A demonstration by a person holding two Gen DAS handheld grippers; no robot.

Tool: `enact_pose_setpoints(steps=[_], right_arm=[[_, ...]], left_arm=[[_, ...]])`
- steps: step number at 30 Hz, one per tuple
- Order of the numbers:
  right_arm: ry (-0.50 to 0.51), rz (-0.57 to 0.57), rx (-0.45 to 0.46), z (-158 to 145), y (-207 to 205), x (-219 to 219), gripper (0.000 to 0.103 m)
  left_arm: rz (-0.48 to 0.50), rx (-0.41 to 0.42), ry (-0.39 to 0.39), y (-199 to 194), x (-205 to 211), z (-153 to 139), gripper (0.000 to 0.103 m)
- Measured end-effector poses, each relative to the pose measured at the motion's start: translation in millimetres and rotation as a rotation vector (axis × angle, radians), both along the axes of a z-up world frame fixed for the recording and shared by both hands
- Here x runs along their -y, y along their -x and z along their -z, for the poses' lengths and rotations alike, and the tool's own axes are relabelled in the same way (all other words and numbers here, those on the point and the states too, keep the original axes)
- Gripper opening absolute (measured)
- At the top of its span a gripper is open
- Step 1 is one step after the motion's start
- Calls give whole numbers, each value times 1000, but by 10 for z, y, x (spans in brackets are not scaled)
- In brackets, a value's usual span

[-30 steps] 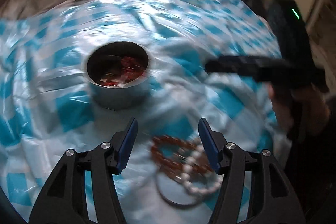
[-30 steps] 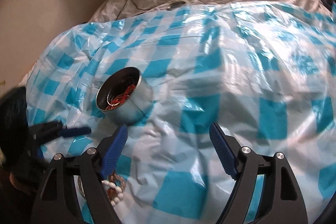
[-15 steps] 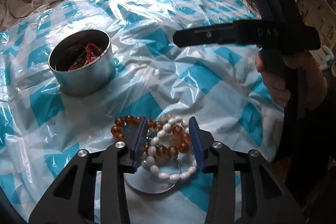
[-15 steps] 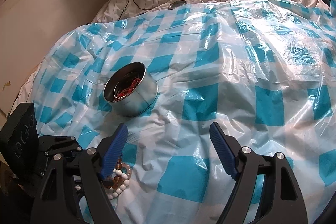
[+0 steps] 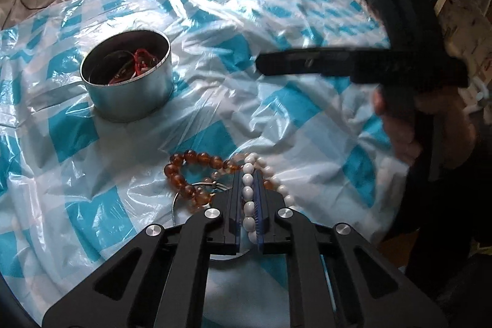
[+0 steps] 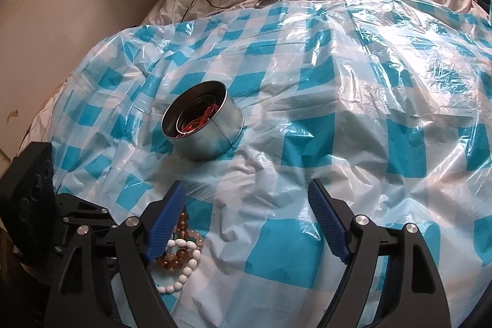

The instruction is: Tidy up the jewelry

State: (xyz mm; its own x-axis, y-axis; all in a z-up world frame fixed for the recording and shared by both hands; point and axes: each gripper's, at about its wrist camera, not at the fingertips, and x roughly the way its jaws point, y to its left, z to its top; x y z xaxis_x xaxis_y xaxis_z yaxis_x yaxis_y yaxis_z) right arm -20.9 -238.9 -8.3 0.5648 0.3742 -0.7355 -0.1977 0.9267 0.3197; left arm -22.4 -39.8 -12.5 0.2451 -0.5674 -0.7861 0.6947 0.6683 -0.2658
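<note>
A: The left hand-held gripper (image 5: 247, 195) has its blue pads pressed onto a stretch of the white bead bracelet (image 5: 248, 199); several beads sit lined up in the narrow slot between them.

B: Where does the rest of it lie?

A: On the blue-checked plastic sheet (image 6: 338, 125) spread over the bed, at the near edge. It is tangled with an amber bead bracelet (image 5: 190, 166), and a thin metal ring (image 5: 180, 200) lies partly under both. Whether lifting the white one drags the amber one along cannot be told from here.

B: And the other side?

A: The right hand-held gripper (image 6: 249, 220) hangs with its pads spread wide and nothing between them, beside the pile in its own view. In the left view it crosses above the sheet, blurred, with a green light on its body.

B: Why pinch along the strand?

A: Likely because a row of beads gives the pads more to bite on than one round bead would. The round metal tin (image 5: 127, 82) stands well apart from the pile, open, with red cord and other pieces already inside, so it looks to be the destination.

B: Any writing?

A: None legible. The tin wall is plain, and the right gripper's body is too blurred to read.
</note>
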Motion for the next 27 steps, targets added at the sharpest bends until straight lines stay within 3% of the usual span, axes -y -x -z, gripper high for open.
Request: enact_pose_setpoints(steps=[5, 12, 15, 19, 23, 25, 27], right_arm=[[-16, -8, -6, 23, 10, -14, 78], [-28, -89, -6, 80, -4, -258, 76], [-10, -153, -20, 125, -22, -444, 58], [40, -228, -35, 219, -21, -712, 44], [92, -261, -57, 345, -37, -876, 33], [114, -278, -73, 409, -39, -935, 15], [163, -305, -67, 452, -2, -1011, 12]], left_arm=[[-54, -10, 127, -56, -278, -225, 7], [-235, -4, 184, -241, -745, -323, 7], [-319, -20, 167, -343, -887, -266, 7], [-397, -44, 96, -448, -966, -116, 7], [-425, -53, 49, -488, -1026, -19, 7], [-428, -51, 41, -485, -1044, -7, 7], [-430, -51, 38, -483, -1056, -11, 7]])
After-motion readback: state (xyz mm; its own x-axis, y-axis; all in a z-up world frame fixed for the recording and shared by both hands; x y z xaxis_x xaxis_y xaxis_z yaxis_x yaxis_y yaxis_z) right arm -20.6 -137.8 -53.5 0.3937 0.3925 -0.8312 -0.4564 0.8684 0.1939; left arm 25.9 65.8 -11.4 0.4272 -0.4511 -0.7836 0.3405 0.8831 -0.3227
